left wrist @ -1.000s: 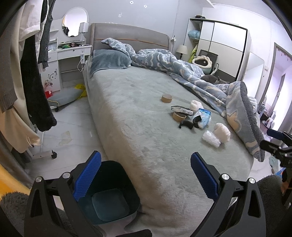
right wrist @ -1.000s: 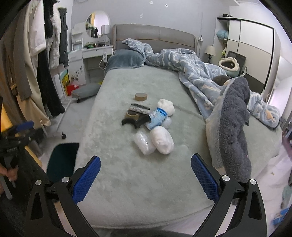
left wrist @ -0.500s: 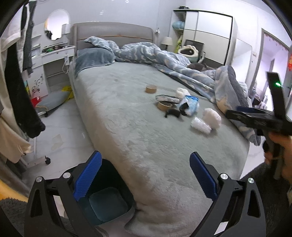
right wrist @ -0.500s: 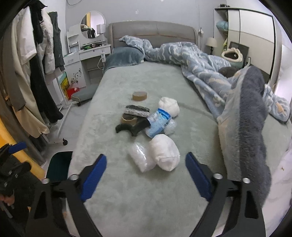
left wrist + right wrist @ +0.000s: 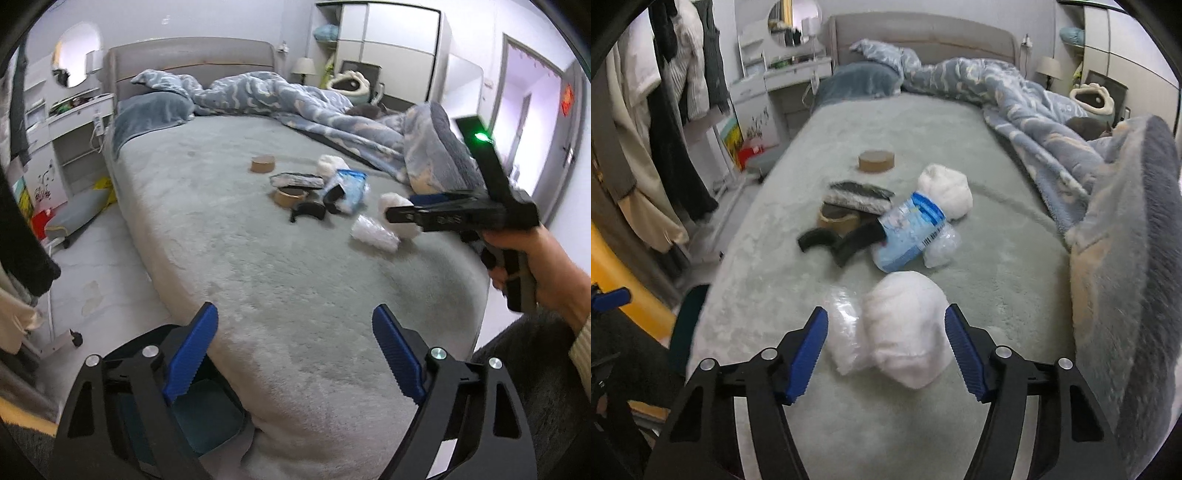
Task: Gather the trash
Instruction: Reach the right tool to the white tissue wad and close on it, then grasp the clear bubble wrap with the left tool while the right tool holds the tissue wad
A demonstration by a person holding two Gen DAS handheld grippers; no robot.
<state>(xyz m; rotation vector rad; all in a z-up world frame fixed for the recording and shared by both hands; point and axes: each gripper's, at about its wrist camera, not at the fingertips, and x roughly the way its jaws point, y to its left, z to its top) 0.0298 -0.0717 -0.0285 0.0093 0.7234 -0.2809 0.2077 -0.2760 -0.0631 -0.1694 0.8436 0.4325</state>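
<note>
Right gripper closing in on the nearest trash on the bed

The white fluffy wad (image 5: pixel 905 325) and the crinkled clear plastic (image 5: pixel 842 332) touching it lie on the bed (image 5: pixel 923 424), between the right gripper's (image 5: pixel 886 350) fingers, which have just been narrowing but look not yet pressed on. Best to centre on one piece before squeezing. The left gripper (image 5: pixel 295 354), also just narrowing, is released and empty above the teal bin (image 5: pixel 199 417).
</note>
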